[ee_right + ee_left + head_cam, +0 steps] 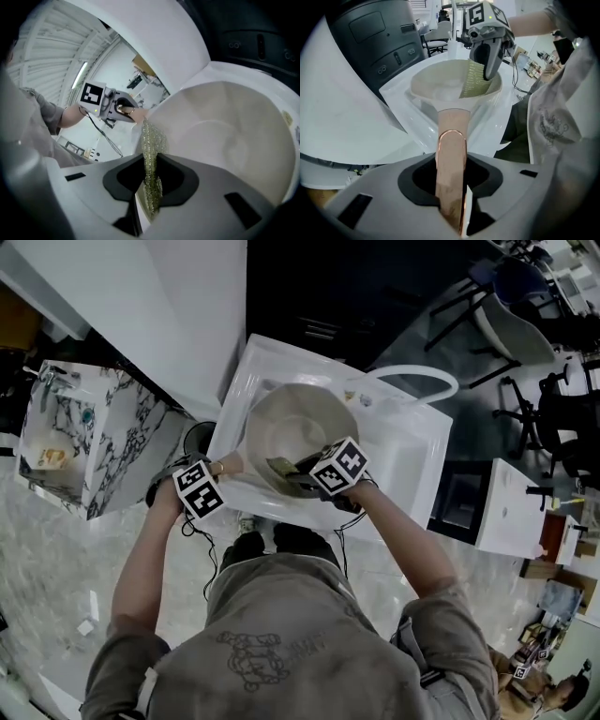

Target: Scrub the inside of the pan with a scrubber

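We count one pan [295,432], one scrubber [279,468] and two grippers, each topped by a marker cube [339,465] printed with black-and-white squares.

The pan sits in a white basin [412,446], near the middle of the head view. It is round, cream-coloured and smooth inside, with a flat copper-toned handle [451,154] pointing towards 7 o'clock.

The left gripper [225,470] comes in from 8 o'clock. In its own view its fingers [485,187] are clamped on the handle.

The right gripper [305,479] reaches in from 5 o'clock. Its fingers [180,180] are clamped on the scrubber [151,154], a thin, glittery yellow-green pad with a coarse weave. The pad hangs inside the pan against the wall nearest the person, at about 6 o'clock of the bowl.

From the left gripper view, the right gripper [490,70] covers part of the far rim.

Around the basin we see:
- an arched white tube [412,376] at 1 o'clock
- a marble-patterned block [103,446] at 9 o'clock
- office chairs [506,306] at 2 o'clock
- a dark appliance [379,42] with buttons, beside the basin in the left gripper view
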`<state>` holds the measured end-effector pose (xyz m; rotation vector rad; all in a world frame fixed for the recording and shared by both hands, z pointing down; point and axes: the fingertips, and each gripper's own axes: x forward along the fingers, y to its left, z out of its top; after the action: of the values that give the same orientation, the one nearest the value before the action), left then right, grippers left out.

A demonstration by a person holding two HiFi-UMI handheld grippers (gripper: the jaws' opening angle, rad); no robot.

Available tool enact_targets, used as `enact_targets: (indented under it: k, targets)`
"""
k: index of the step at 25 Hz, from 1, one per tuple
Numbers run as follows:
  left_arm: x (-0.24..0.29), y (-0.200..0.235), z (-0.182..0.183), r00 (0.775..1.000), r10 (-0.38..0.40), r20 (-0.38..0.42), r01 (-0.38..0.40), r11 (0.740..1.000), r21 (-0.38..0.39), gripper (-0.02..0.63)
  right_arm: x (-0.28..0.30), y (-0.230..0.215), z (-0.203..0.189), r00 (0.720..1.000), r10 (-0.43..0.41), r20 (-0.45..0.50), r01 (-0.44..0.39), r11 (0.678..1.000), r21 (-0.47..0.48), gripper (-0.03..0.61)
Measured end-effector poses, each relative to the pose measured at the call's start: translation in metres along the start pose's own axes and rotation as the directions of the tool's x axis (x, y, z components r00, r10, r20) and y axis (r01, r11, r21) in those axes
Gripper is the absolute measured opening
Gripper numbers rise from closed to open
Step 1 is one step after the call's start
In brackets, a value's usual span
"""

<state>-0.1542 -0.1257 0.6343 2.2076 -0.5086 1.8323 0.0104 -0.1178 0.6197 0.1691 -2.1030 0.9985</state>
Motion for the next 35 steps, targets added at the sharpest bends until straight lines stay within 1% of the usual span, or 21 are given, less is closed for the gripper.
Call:
enact_targets:
  k: [2,4,6,8,10,12,14,16,19,22,24,26,28,29,31,33,35]
  targets:
    - [-0.002,-0.001,0.0,1.0,0.003,0.015,-0.003,1.0,-0.003,0.141,-0.007,-0.005,0.01,0.995,-0.05,0.086,0.05,0.999,0.01,0.08]
    - [-0.004,-0.003,0.001,1.0,0.01,0.025,-0.01,1.0,0.0,0.141,-0.016,-0.007,0.02,0.98,-0.105,0.169,0.104,0.994,0.01,0.08]
    - [-0.009,-0.004,0.003,0.999,0.014,0.048,-0.014,1.0,-0.006,0.148,-0.027,-0.008,0.031,0.956,-0.157,0.247,0.162,0.987,0.0,0.081]
    - [-0.016,-0.004,0.006,0.997,0.014,0.08,-0.012,0.999,-0.032,0.163,-0.04,-0.008,0.041,0.925,-0.206,0.32,0.221,0.975,-0.011,0.08]
    - [-0.023,-0.004,0.008,0.994,0.018,0.104,-0.013,0.998,-0.057,0.173,-0.052,-0.007,0.048,0.896,-0.238,0.376,0.262,0.965,-0.011,0.08]
    - [-0.031,-0.003,0.01,0.993,0.024,0.115,-0.017,0.998,-0.06,0.175,-0.06,-0.006,0.052,0.877,-0.254,0.409,0.28,0.96,-0.003,0.08]
    - [-0.041,-0.003,0.012,0.992,0.029,0.126,-0.022,0.999,-0.05,0.178,-0.066,-0.003,0.057,0.863,-0.263,0.43,0.291,0.957,0.001,0.081]
    - [-0.055,-0.003,0.019,0.987,0.039,0.158,-0.031,0.998,-0.048,0.179,-0.074,0.002,0.062,0.849,-0.27,0.454,0.303,0.953,0.001,0.08]
    - [-0.081,0.002,0.035,0.97,0.072,0.232,-0.058,0.996,-0.067,0.179,-0.091,0.013,0.074,0.819,-0.273,0.505,0.311,0.95,0.01,0.08]
    - [-0.107,0.009,0.053,0.943,0.125,0.309,-0.1,0.99,-0.094,0.179,-0.114,0.025,0.085,0.783,-0.276,0.557,0.328,0.945,0.006,0.081]
    - [-0.124,0.013,0.065,0.918,0.157,0.363,-0.12,0.985,-0.122,0.179,-0.13,0.033,0.091,0.759,-0.278,0.589,0.345,0.939,-0.001,0.081]
    - [-0.139,0.018,0.077,0.887,0.189,0.421,-0.134,0.978,-0.157,0.178,-0.144,0.04,0.096,0.735,-0.281,0.617,0.363,0.932,-0.007,0.081]
    - [-0.153,0.024,0.088,0.848,0.227,0.48,-0.155,0.97,-0.185,0.179,-0.156,0.045,0.099,0.708,-0.289,0.644,0.383,0.924,-0.006,0.081]
    - [-0.161,0.027,0.093,0.824,0.249,0.509,-0.17,0.965,-0.197,0.178,-0.163,0.047,0.1,0.69,-0.294,0.661,0.395,0.919,-0.004,0.081]
    - [-0.179,0.033,0.104,0.764,0.297,0.572,-0.206,0.954,-0.219,0.178,-0.178,0.055,0.103,0.646,-0.304,0.7,0.425,0.905,0.0,0.08]
    - [-0.2,0.035,0.116,0.696,0.336,0.634,-0.236,0.942,-0.241,0.176,-0.195,0.065,0.105,0.602,-0.315,0.734,0.467,0.884,-0.003,0.081]
    - [-0.221,0.036,0.128,0.63,0.364,0.687,-0.246,0.931,-0.268,0.169,-0.212,0.077,0.107,0.564,-0.323,0.76,0.51,0.86,-0.013,0.081]
